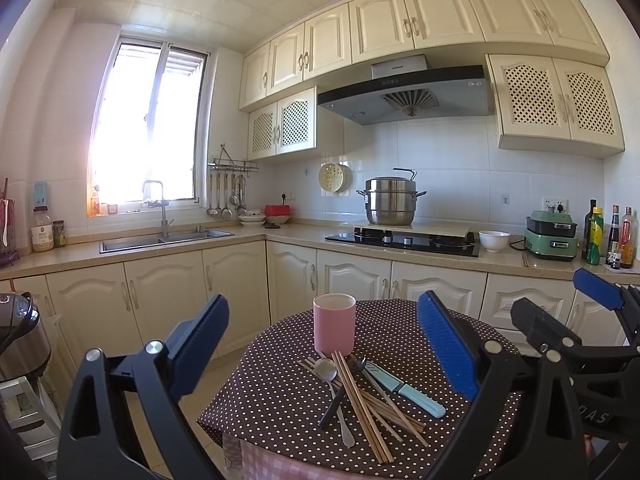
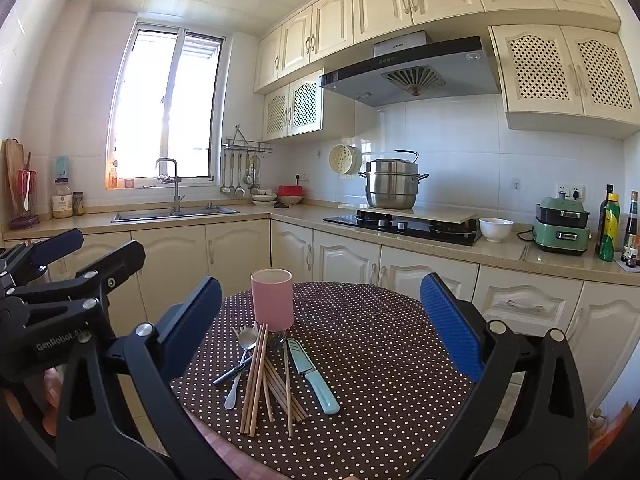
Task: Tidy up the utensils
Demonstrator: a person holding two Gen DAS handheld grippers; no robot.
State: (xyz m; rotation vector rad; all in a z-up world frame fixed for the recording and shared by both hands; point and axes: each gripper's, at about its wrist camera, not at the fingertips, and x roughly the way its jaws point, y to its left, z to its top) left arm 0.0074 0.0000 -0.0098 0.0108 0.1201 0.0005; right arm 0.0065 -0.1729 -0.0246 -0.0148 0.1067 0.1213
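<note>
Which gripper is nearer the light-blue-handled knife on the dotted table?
Right, slightly. The knife lies straight ahead of the right gripper; it sits off to the right of the left gripper.

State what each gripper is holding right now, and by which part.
Nothing is held. The left gripper and right gripper are both open and empty, above the pile of chopsticks on the table.

Fork (image 2: 247, 334) tines partly behind chopsticks (image 2: 256, 376)
</note>
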